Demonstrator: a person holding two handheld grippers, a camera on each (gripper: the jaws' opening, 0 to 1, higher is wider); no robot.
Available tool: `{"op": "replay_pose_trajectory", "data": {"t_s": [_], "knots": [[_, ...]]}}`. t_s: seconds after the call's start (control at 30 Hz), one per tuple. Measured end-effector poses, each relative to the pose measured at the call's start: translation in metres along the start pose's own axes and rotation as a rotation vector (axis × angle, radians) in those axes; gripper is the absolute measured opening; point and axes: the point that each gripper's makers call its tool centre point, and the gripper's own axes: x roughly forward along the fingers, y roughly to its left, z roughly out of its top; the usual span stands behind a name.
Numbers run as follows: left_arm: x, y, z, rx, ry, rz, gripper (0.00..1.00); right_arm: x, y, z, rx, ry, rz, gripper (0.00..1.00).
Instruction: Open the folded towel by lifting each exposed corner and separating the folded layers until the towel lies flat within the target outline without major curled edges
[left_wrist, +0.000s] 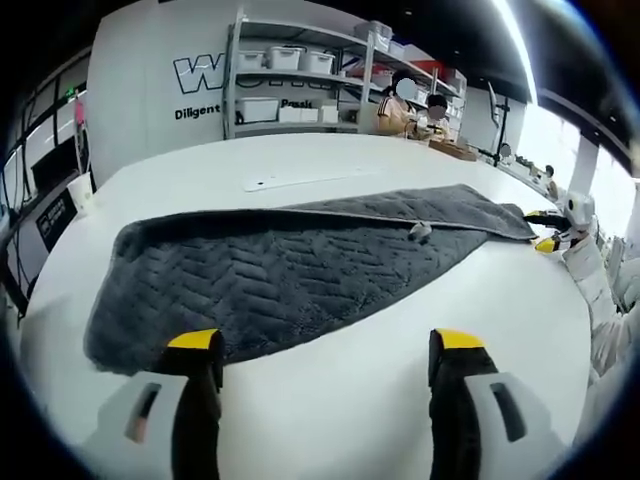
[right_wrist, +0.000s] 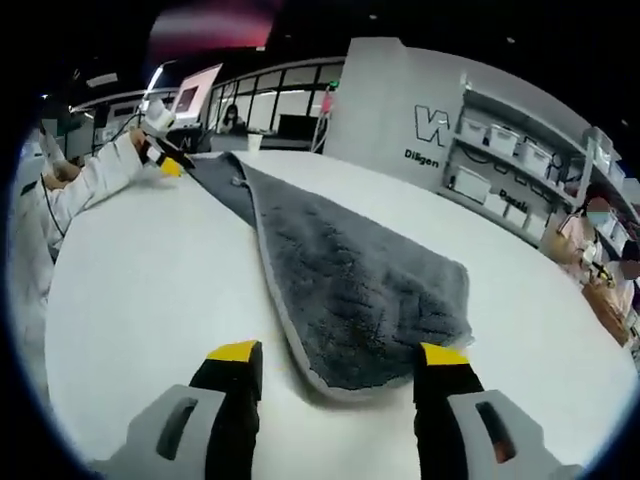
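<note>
1. Left gripper view: the left gripper (left_wrist: 328, 352) hovers with its fingers (left_wrist: 195, 342) spread and holding nothing. The grey towel (left_wrist: 290, 270) lies on the white surface (left_wrist: 330, 420) just ahead of the tips, its near edge a little beyond them, still folded, with an upper layer lapping along the far side.
2. Risk on this side, as I judge it: closing from here would catch air, or pinch both layers together, so the fold would drag rather than open.
3. Right gripper view: the right gripper (right_wrist: 338, 355) also has its fingers (right_wrist: 443, 358) apart and empty. The towel (right_wrist: 350, 270) ends in a rounded corner lying between the two tips, near them; I cannot tell whether it touches either.
4. Risk here: a shallow bite could slip off the plush pile, leaving that edge curled. Pulling both ends unevenly could skew the cloth.
</note>
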Motion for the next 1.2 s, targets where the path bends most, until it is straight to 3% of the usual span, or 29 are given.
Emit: {"op": "replay_pose_trajectory", "data": {"t_s": [0.17,0.3,0.47,0.63,0.9,1.2], "knots": [[-0.001,-0.001,0.001,0.004,-0.007,-0.002,0.84,0.003,-0.003,0.012,0.014,-0.013,-0.015,0.76],[-0.002,-0.002,0.003,0.010,-0.014,-0.006,0.84,0.005,-0.010,0.029,0.053,-0.055,-0.027,0.84],[-0.003,-0.003,0.006,0.017,-0.024,-0.007,0.85,0.011,-0.010,0.043,0.108,-0.073,0.010,0.90],[-0.004,-0.004,0.006,0.021,-0.025,-0.008,0.85,0.019,-0.009,0.053,0.120,-0.042,0.010,0.97],[-0.004,-0.006,0.007,0.025,-0.028,-0.011,0.85,0.030,-0.007,0.083,0.178,-0.066,0.010,0.99],[-0.006,-0.007,0.010,0.039,-0.040,-0.012,0.87,0.045,0.013,0.122,0.122,-0.096,0.049,0.99]]}}
